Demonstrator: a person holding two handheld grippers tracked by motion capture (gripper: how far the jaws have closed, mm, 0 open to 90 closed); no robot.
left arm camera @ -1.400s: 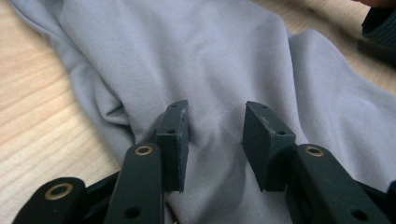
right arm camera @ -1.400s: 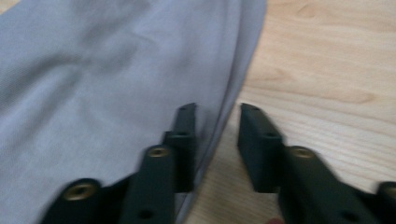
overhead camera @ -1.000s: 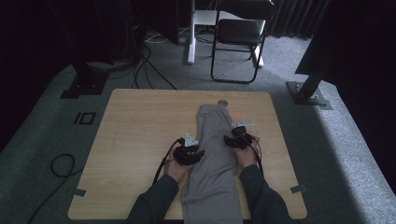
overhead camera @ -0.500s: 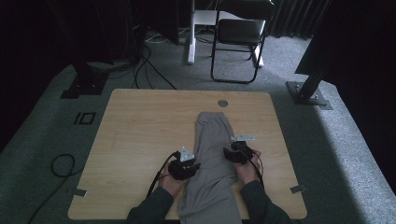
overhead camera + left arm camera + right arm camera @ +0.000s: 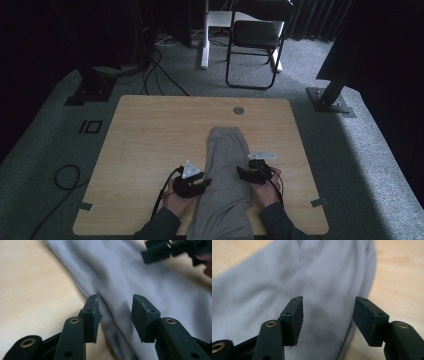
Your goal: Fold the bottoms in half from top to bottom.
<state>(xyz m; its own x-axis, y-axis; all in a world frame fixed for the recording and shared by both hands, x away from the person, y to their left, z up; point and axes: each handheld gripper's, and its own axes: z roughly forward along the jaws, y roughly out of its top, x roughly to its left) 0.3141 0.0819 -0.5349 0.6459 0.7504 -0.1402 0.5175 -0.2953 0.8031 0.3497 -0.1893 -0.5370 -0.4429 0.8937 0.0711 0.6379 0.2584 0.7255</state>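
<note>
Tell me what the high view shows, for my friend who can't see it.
A person's two hands each hold a black gripper, the left gripper and the right gripper, at either edge of a long grey garment lying on a wooden table. Both have their jaws open. A folding chair stands on the carpet beyond.

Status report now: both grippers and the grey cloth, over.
Left gripper and right gripper open, jaws just opened, no grip. Grey cloth lies lengthwise on table, between them. Nothing in the way.
</note>
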